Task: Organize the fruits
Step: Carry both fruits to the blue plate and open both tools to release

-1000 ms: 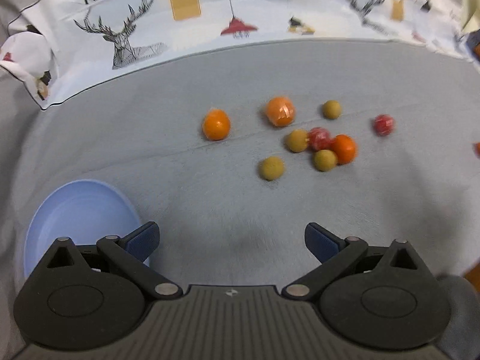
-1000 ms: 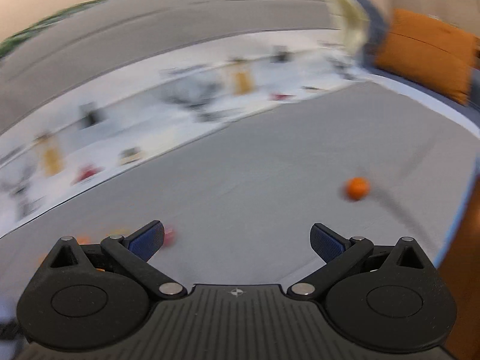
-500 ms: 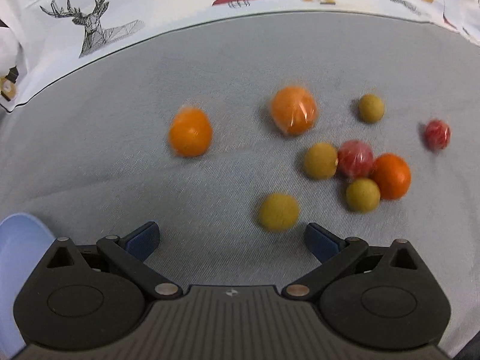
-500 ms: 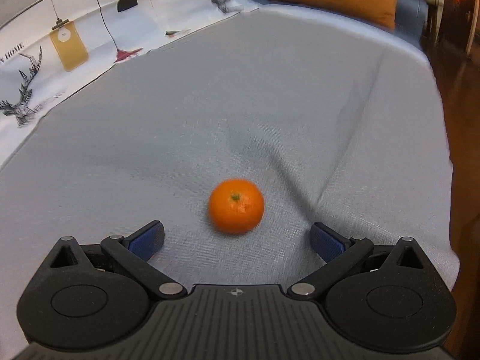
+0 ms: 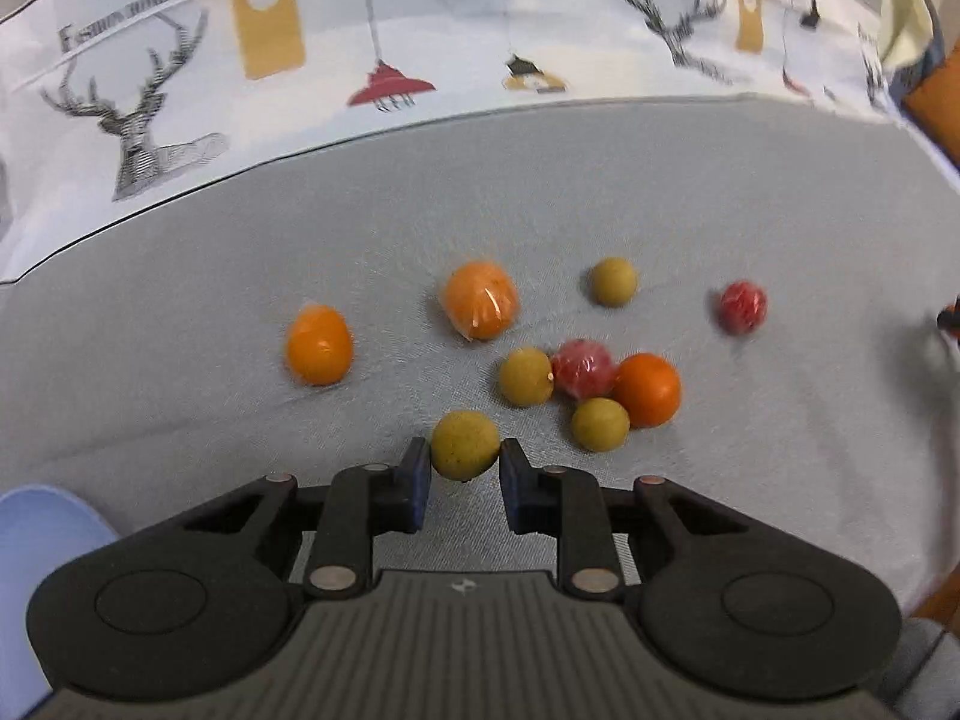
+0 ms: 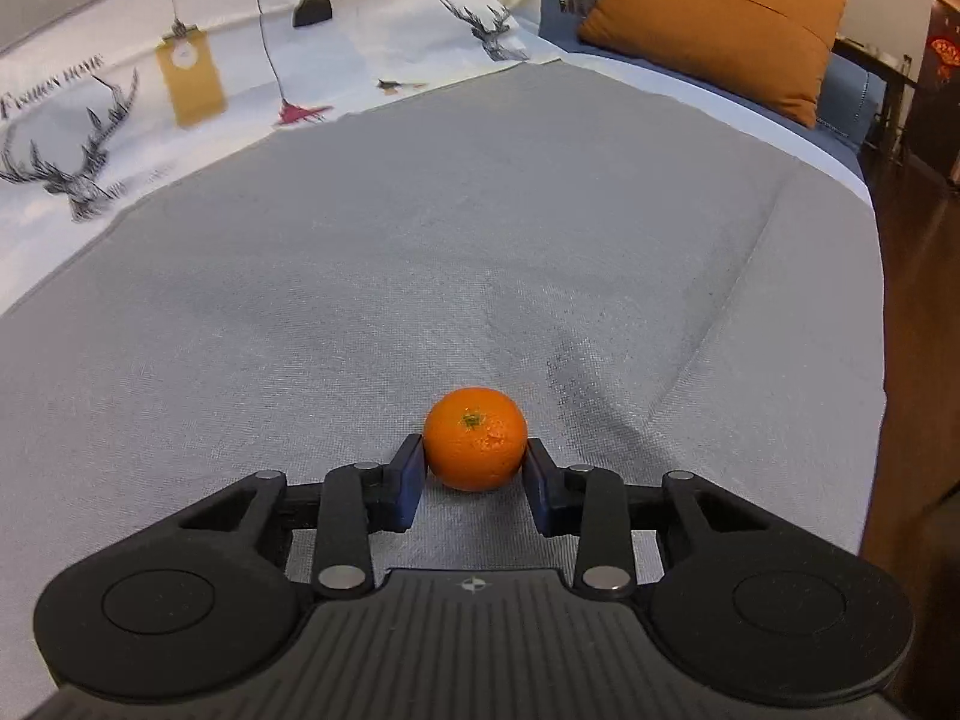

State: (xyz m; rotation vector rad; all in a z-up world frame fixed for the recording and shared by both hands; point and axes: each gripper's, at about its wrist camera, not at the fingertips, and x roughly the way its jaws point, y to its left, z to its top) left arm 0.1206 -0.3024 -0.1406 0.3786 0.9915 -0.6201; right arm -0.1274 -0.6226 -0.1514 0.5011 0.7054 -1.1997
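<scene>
grey cloth (image 6: 420,252) as base; deer-print sheet (image 5: 180,90) along its far edge, orange cushion (image 6: 720,18) past far-right corner.

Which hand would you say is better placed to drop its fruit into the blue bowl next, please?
Left, probably: its tongs grip a yellow-green fruit with the blue bowl beside them; no bowl shows around the right tongs and their orange.

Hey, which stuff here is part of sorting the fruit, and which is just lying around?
Part of the job:
yellow-green round fruit in left gripper
orange mandarin in right gripper
pale blue bowl

Just lying about:
deer-print white cloth
orange cushion
</scene>
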